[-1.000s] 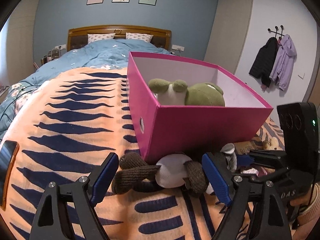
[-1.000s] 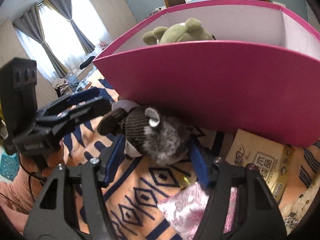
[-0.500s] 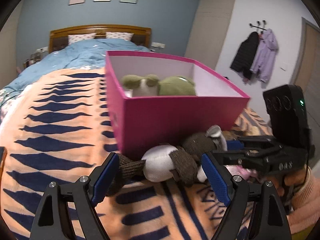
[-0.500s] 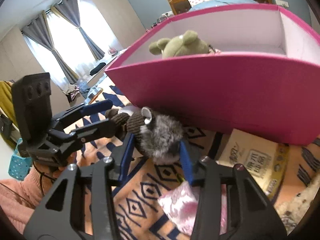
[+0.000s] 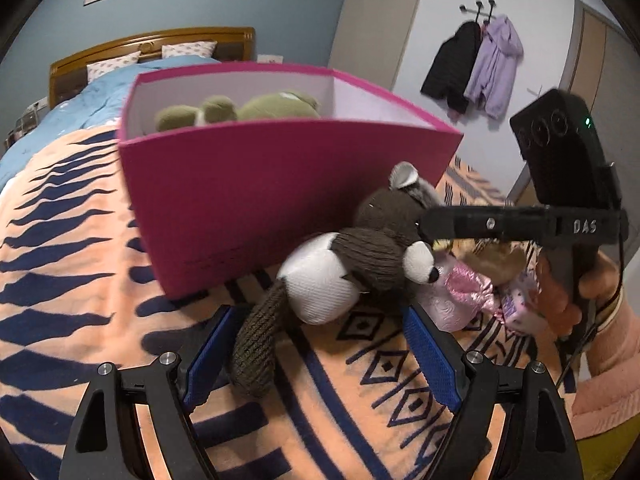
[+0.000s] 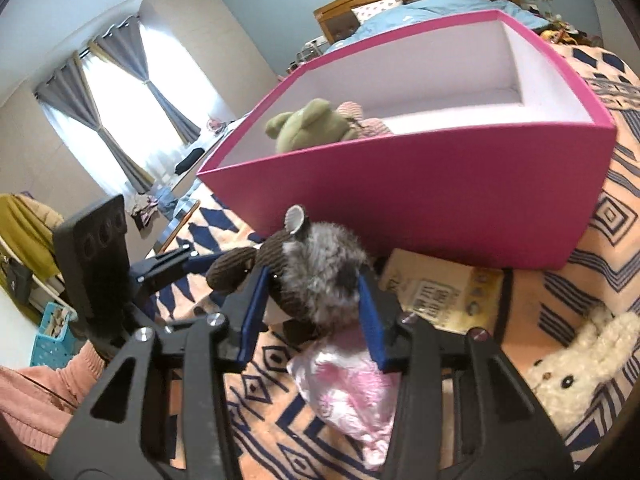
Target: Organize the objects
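Note:
A brown knitted plush animal (image 5: 360,256) with a white belly and grey furry head lies against the front of a pink box (image 5: 248,184) on the orange patterned blanket. My right gripper (image 6: 316,320) is shut on the plush's head (image 6: 320,284), lifting it slightly; the gripper shows in the left wrist view (image 5: 492,224). My left gripper (image 5: 320,356) is open, its blue pads either side of the plush's leg, not touching. A green plush frog (image 6: 308,124) sits inside the box.
A pink satin pouch (image 6: 348,392), a tan paper packet (image 6: 440,292) and a cream fluffy toy (image 6: 580,356) lie on the blanket (image 5: 60,248) in front of the box. A blue duvet and wooden headboard (image 5: 152,44) lie beyond.
My right gripper closed on the plush's head and raised it. The left gripper swung right around the box's front; the plush now lies more to the right between its fingers.

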Available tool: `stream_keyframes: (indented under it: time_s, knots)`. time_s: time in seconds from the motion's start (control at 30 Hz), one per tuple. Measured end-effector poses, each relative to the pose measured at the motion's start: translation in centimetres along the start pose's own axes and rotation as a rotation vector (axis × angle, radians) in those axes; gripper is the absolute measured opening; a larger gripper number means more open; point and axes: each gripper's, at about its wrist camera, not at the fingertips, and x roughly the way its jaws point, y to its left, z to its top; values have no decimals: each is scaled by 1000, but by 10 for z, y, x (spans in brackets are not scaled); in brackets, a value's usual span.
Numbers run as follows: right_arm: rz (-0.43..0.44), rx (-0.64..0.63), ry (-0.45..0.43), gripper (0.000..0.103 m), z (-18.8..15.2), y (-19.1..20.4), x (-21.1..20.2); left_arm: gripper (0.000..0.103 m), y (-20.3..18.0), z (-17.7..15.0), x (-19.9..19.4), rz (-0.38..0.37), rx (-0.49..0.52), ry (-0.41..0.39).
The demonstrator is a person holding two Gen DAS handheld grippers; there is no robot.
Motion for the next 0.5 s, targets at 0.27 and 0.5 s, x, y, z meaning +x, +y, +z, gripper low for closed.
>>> stream_keyframes:
  time_s: [0.27,0.5]
  knots:
    - [-1,14,-4,37,-5,-5,-5,53,-3,4,14,5,-1,52]
    - [-63,-73,1,62,-2,20,8,43,9,4,11,-17,-60,44]
